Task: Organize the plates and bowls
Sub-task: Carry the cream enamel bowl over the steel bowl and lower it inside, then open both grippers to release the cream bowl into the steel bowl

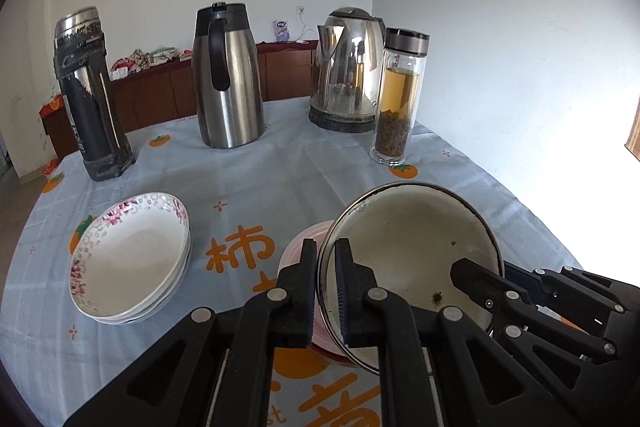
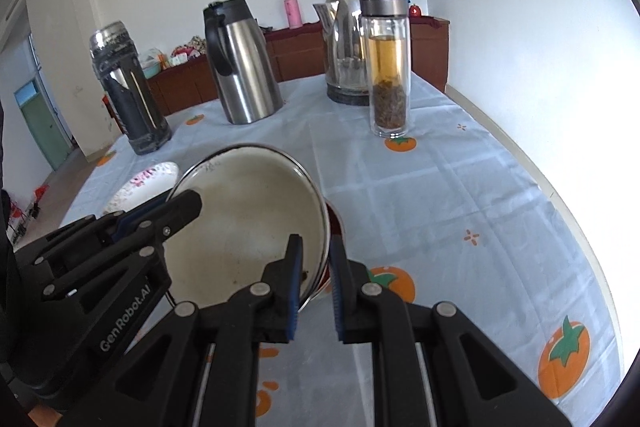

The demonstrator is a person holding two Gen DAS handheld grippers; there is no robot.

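At the bottom centre of the left wrist view, the left gripper (image 1: 325,291) is pinched tight on the near-left rim of a white enamel bowl (image 1: 412,247) with a dark metal edge, one finger outside the wall and one inside. In the lower right of that frame the right gripper (image 1: 476,277) comes in from the side and grips the opposite rim; its own camera shows its jaws nearly closed over the bowl's right edge, bottom centre. So both grippers carry the one bowl, which is tilted with its mouth toward the cameras and has a few dark specks inside. It appears to be held off the tablecloth (image 1: 248,179), though the contact underneath is hidden. Just behind and below it, partly covered, sits a pink bowl or dish (image 1: 296,251) with a red edge; the enamel bowl is probably headed into or onto it, which would make this a nesting step still under way. Further back in the left of the frame, a stack of floral plates (image 1: 128,259) rests already gathered, so that part looks done. Along the upper part stand a dark flask (image 1: 86,95), a steel jug (image 1: 226,75), a kettle (image 1: 348,67) and a glass tea bottle (image 1: 398,95), well apart from the dishes. What remains, as I judge it, is setting the bowl down and releasing.
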